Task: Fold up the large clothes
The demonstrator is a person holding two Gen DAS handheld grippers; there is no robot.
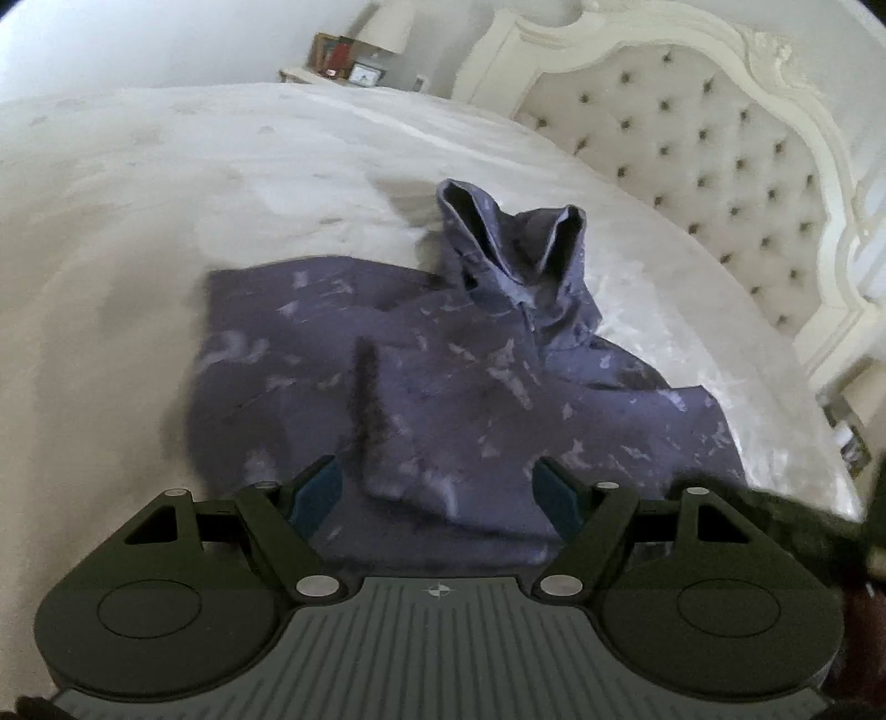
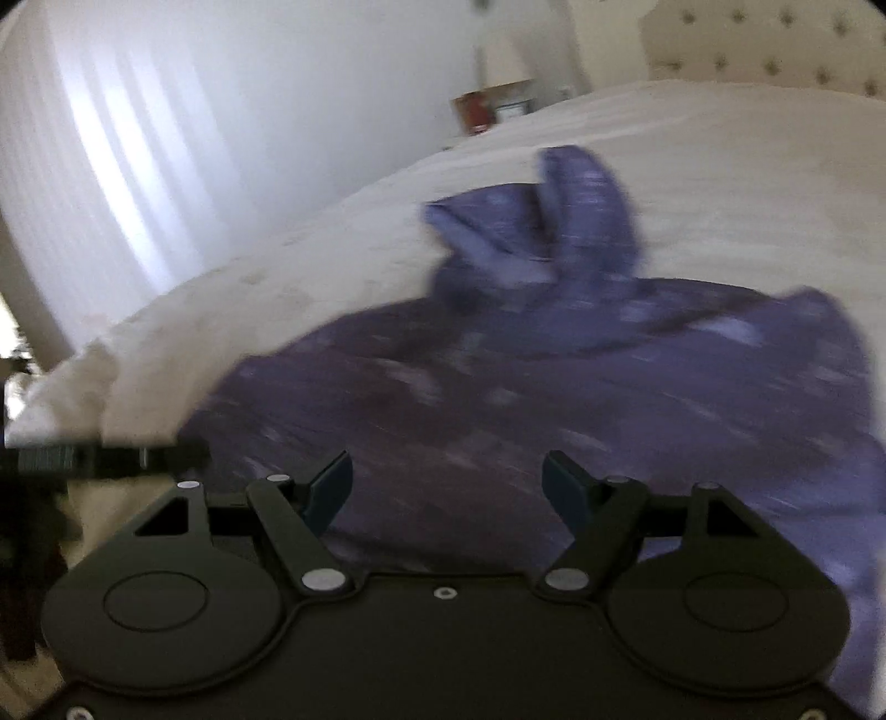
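A purple hoodie (image 1: 443, 382) with pale splotches lies spread on the white bed (image 1: 166, 210), its hood (image 1: 509, 249) standing up at the far end. My left gripper (image 1: 437, 476) hovers open over the hoodie's near hem, nothing between its blue pads. In the right wrist view the same hoodie (image 2: 554, 399) is blurred, its hood (image 2: 554, 221) raised at the back. My right gripper (image 2: 447, 476) is open above the near part of the cloth, with no fabric pinched between its pads.
A tufted cream headboard (image 1: 709, 183) stands at the right. A nightstand with a lamp (image 1: 387, 27) and framed pictures (image 1: 332, 55) sits beyond the bed. Bright curtains (image 2: 138, 138) fill the left of the right wrist view. The bed's edge (image 2: 72, 387) falls away at left.
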